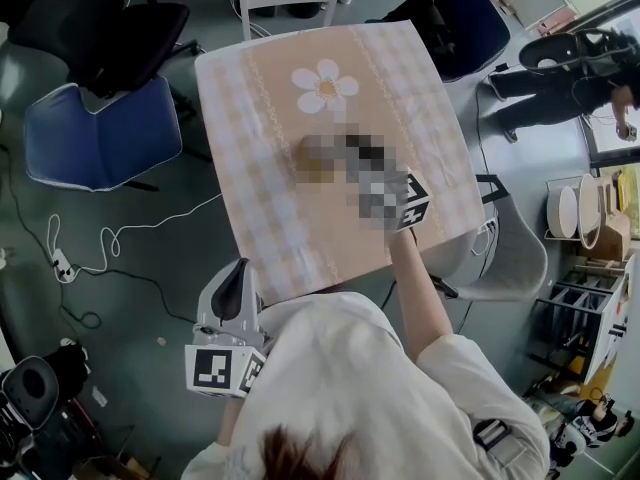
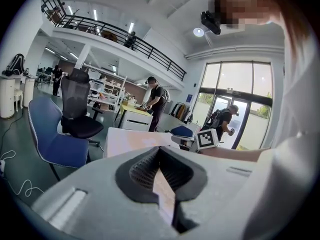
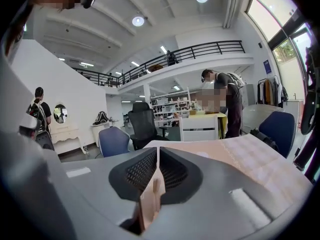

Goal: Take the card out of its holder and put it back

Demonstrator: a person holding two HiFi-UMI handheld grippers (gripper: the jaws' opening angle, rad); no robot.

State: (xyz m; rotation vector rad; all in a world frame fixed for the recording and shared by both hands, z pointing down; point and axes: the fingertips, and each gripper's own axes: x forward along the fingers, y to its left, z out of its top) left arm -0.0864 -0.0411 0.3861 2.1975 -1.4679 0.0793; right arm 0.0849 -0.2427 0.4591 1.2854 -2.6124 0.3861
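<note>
The right gripper (image 3: 157, 150) pinches a beige sliver (image 3: 150, 200), too unclear to name.

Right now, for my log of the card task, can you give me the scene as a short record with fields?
surface: table, peach checked cloth with a flower print
right gripper: over the table, jaws shut on a thin tan card
left gripper: off the table's near corner, jaws together, nothing held
holder: cannot be made out; a blurred patch covers that spot
seats: blue chair and black chair beside the table
</note>
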